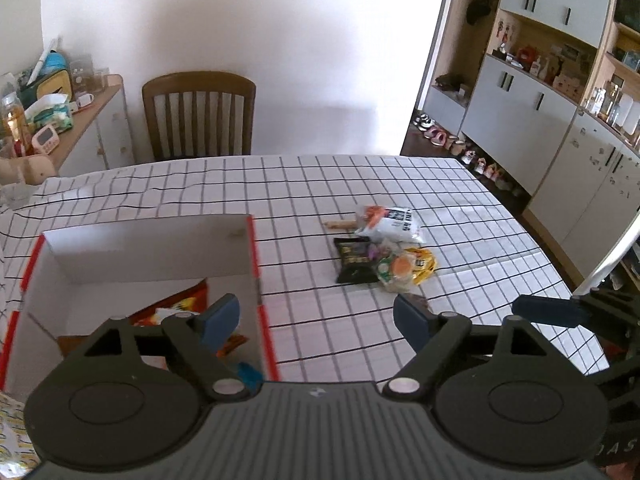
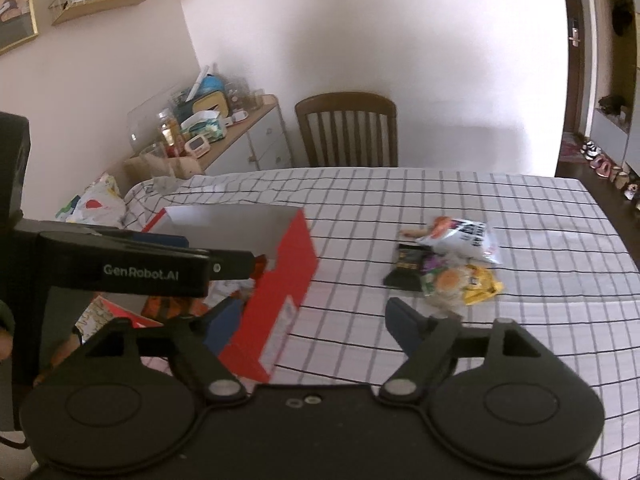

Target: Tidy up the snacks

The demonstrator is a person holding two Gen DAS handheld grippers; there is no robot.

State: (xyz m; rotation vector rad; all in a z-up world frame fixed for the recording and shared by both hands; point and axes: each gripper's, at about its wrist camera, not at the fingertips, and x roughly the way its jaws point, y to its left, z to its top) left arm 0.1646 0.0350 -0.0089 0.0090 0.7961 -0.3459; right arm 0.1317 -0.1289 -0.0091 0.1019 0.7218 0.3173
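Note:
A red and white cardboard box (image 1: 160, 248) stands open on the checked tablecloth at the left; it also shows in the right wrist view (image 2: 288, 272). An orange snack bag (image 1: 176, 308) lies inside it. A pile of snack packets lies mid-table: a white bag (image 1: 394, 224), a black packet (image 1: 352, 260), a clear packet with a burger picture (image 1: 396, 272) and a yellow packet (image 1: 424, 264). The pile also shows in the right wrist view (image 2: 448, 264). My left gripper (image 1: 316, 320) is open and empty above the box's right wall. My right gripper (image 2: 308, 328) is open and empty, short of the pile.
A wooden chair (image 1: 200, 116) stands at the table's far edge. A cluttered sideboard (image 1: 60, 112) is at the left. Cabinets and shelves (image 1: 540, 100) with shoes on the floor line the right side. The left gripper's body (image 2: 120, 268) crosses the right wrist view at the left.

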